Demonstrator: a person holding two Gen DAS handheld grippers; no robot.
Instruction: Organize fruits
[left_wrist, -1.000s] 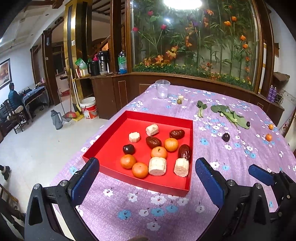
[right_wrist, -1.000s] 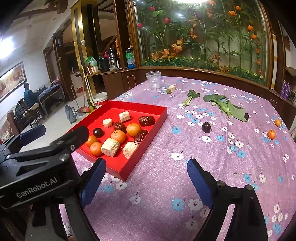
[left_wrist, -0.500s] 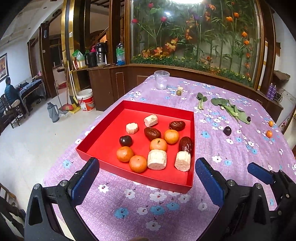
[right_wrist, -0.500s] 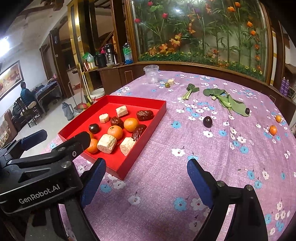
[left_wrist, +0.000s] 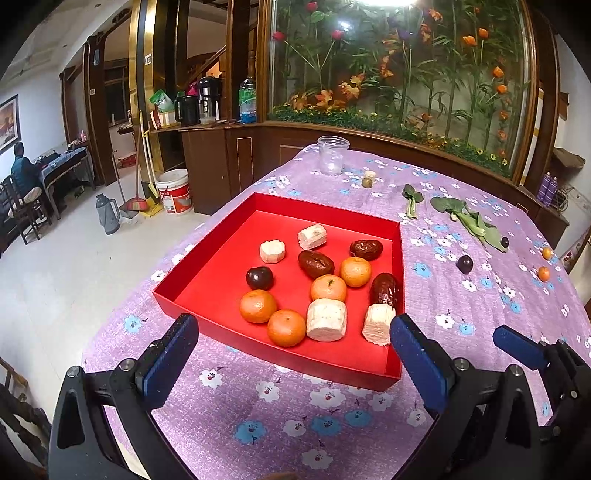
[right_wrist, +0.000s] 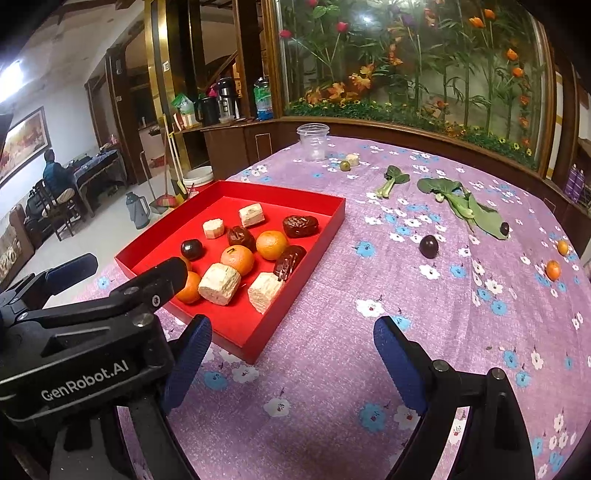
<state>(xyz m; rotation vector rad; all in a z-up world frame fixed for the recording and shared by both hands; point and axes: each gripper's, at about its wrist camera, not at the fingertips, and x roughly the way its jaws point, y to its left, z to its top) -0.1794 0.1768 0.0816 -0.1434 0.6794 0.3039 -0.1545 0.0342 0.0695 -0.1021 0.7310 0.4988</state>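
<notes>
A red tray (left_wrist: 221, 254) (right_wrist: 325, 236) on the purple flowered tablecloth holds several oranges (left_wrist: 258, 306), dark dates (left_wrist: 316, 264), pale cut chunks (left_wrist: 326, 319) and a dark plum (left_wrist: 259, 277). Loose on the cloth to the right lie a dark plum (right_wrist: 428, 246), two small oranges (right_wrist: 553, 270) and a small dark fruit (right_wrist: 504, 229). My left gripper (left_wrist: 293, 360) is open and empty, just short of the tray's near edge. My right gripper (right_wrist: 291, 354) is open and empty over the cloth, right of the tray's near corner.
Green leaves (right_wrist: 458, 203) and a small bok choy (right_wrist: 391, 179) lie at the back right. A clear plastic cup (right_wrist: 313, 142), a green fruit (right_wrist: 344, 165) and a pale chunk (right_wrist: 352, 159) stand at the far edge. The table drops off to the floor on the left.
Both grippers have risen and drawn back a little, so the tray sits lower and more of the near cloth shows. Nothing on the table has moved. Both stay open.
</notes>
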